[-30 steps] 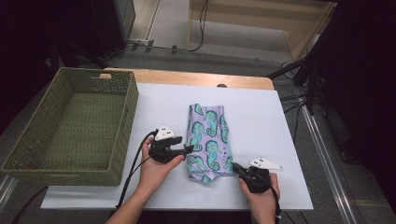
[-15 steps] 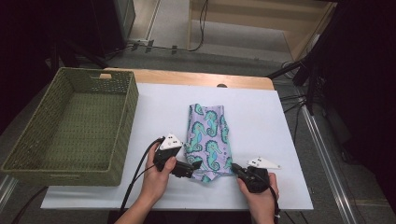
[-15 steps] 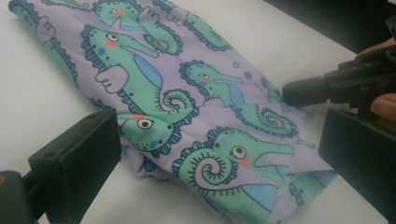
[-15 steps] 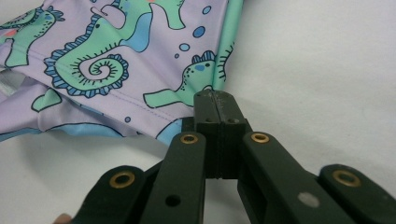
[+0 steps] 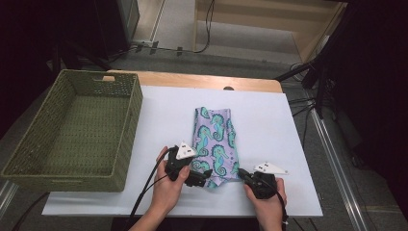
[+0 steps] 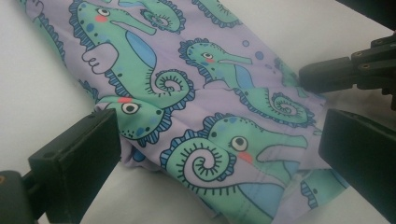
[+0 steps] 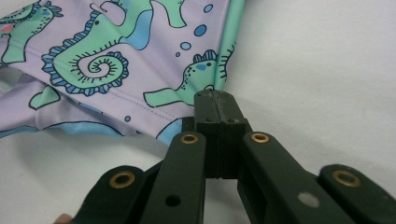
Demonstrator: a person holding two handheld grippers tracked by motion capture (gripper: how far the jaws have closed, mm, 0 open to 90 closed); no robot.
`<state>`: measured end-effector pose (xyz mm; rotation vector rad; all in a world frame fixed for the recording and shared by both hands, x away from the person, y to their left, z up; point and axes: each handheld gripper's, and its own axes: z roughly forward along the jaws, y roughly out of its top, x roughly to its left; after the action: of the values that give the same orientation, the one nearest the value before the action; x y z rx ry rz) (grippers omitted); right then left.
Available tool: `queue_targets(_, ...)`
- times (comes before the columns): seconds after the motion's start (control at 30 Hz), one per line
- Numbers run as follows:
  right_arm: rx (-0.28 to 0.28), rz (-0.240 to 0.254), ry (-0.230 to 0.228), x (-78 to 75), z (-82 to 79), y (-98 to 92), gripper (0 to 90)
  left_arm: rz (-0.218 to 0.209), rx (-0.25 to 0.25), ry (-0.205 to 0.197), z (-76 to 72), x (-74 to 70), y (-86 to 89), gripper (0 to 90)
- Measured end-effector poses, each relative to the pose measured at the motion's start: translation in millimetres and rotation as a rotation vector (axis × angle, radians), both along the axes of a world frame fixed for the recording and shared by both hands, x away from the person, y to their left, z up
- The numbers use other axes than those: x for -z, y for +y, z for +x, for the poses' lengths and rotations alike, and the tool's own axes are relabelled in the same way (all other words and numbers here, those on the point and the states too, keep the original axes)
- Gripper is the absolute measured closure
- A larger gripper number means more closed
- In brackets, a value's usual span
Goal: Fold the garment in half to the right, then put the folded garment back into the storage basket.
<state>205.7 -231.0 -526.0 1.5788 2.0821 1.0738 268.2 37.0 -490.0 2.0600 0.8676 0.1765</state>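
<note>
Over at the frame's left, the green wicker basket [image 5: 72, 132] holds nothing. Lower centre, the seahorse-print cloth [image 5: 215, 144] lies on the white table [image 5: 269, 125]. The left gripper [image 6: 219, 154] has just spread wide around its near edge, while the right gripper [image 7: 216, 105] pinches its corner.

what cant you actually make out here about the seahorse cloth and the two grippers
- Right gripper, right gripper view: the shut jaws cover the seahorse cloth corner, so how much fabric they pinch is hidden.
- Left gripper, left gripper view: open around the cloth's near end; the bottom edge cuts that end off.
- High view: the hands hide the cloth's near edge.
- Basket, high view: its near wall hides the inside foot.
</note>
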Motion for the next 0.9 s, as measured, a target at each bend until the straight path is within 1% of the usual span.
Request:
queue_targets(0.07, 0.0, 0.001, 0.001, 0.0, 0.0, 0.1, 87.9, 0.005, -0.013, -0.002, 0.3, 0.5, -0.1, 0.0)
queue_targets(0.1, 0.0, 0.001, 0.0, 0.1, 0.1, 0.1, 87.9, -0.001, -0.017, 0.0, 0.4, 0.8, 0.0, 0.0)
queue_targets(0.17, 0.0, 0.0, 0.001, 0.1, 0.1, 0.1, 87.9, 0.011, -0.028, 0.0, 1.2, 1.3, 0.3, 0.0)
queue_targets(0.2, 0.0, 0.0, 0.001, 0.0, 0.1, 0.2, 87.9, 0.009, -0.031, 0.007, 1.8, 1.7, 0.5, 0.0)
queue_targets(0.3, 0.0, -0.001, 0.002, 0.1, 0.2, 0.2, 87.9, 0.034, -0.048, 0.024, 4.3, 5.9, 0.4, 0.0)
queue_targets(0.37, 0.0, -0.002, 0.001, 0.1, 0.1, 0.6, 87.9, 0.055, -0.048, 0.039, 4.5, 10.6, -0.8, 0.0)
queue_targets(0.43, -0.002, -0.003, 0.001, 0.0, 0.0, 0.9, 87.9, 0.063, -0.05, 0.041, 3.3, 15.2, -2.2, 0.0)
queue_targets(0.53, -0.002, -0.003, 0.001, 0.1, 0.1, 0.7, 87.9, 0.069, -0.027, 0.084, 3.8, 21.2, -5.2, 0.0)
queue_targets(0.6, -0.002, -0.004, 0.001, 0.0, 0.1, 1.0, 87.9, 0.081, -0.027, 0.084, 3.6, 21.3, -7.7, 0.0)
queue_targets(0.63, -0.003, -0.004, 0.001, 0.1, 0.1, 1.0, 88.0, 0.076, -0.021, 0.098, 4.3, 21.4, -8.6, 0.0)
queue_targets(0.67, -0.003, -0.004, 0.001, 0.1, 0.1, 1.0, 88.0, 0.082, -0.022, 0.104, 4.6, 21.5, -9.8, 0.0)
queue_targets(0.77, -0.002, -0.006, 0.0, 0.1, 0.1, 1.2, 88.0, 0.092, -0.044, 0.115, 4.2, 20.6, -14.3, 0.0)
queue_targets(0.83, -0.002, -0.008, 0.0, 0.1, 0.0, 1.4, 88.0, 0.092, -0.046, 0.11, 3.2, 21.1, -17.2, 0.0)
queue_targets(0.9, -0.003, -0.011, -0.002, 0.1, 0.0, 1.6, 88.0, 0.099, -0.038, 0.105, 1.4, 21.6, -19.5, 0.0)
